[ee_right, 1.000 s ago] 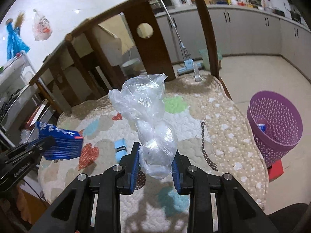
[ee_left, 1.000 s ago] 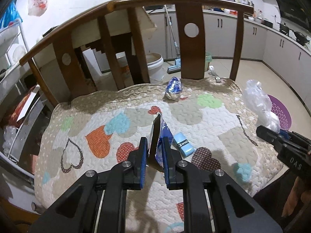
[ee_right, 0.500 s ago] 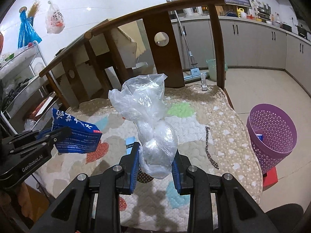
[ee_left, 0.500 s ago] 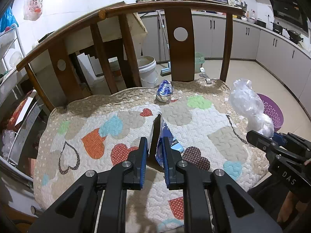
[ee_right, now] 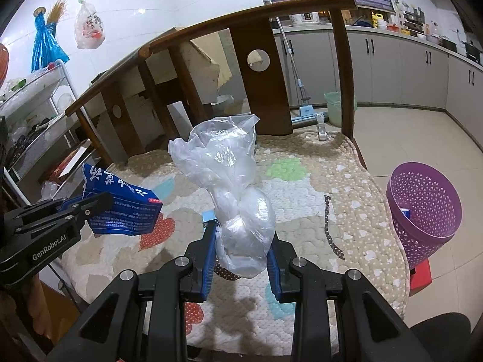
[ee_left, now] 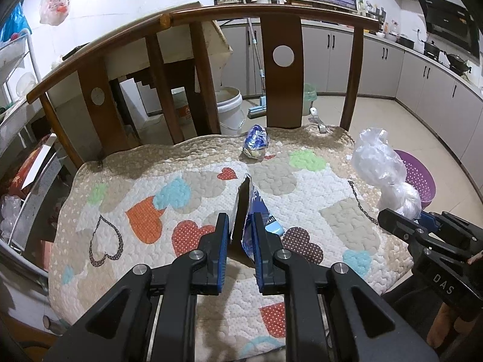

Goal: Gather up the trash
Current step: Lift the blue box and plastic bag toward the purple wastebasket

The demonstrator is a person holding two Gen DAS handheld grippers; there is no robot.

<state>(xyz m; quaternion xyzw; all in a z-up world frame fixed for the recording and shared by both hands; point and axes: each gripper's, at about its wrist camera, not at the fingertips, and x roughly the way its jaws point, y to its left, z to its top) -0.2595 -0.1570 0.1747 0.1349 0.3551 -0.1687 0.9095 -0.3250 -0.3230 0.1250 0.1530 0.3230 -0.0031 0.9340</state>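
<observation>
The left gripper is clamped on a flattened blue carton, held edge-on above the quilted seat cushion; the right wrist view shows the same blue carton from its printed side, lifted clear of the cushion. The right gripper is closed on a knotted clear plastic bag, its pads pressing the bag's lower bulge while the loose upper part stands up above them. Just beyond the left gripper's fingers a small light-blue box lies on the cushion, partly hidden behind the carton. Further back, near the chair's backrest, a crumpled blue-and-white wrapper sits on the cushion, well apart from both grippers. To the right of the chair, on the floor, stands a purple plastic basket with a small blue item inside. Beyond the chair are a white bucket, a mop and grey kitchen cabinets
</observation>
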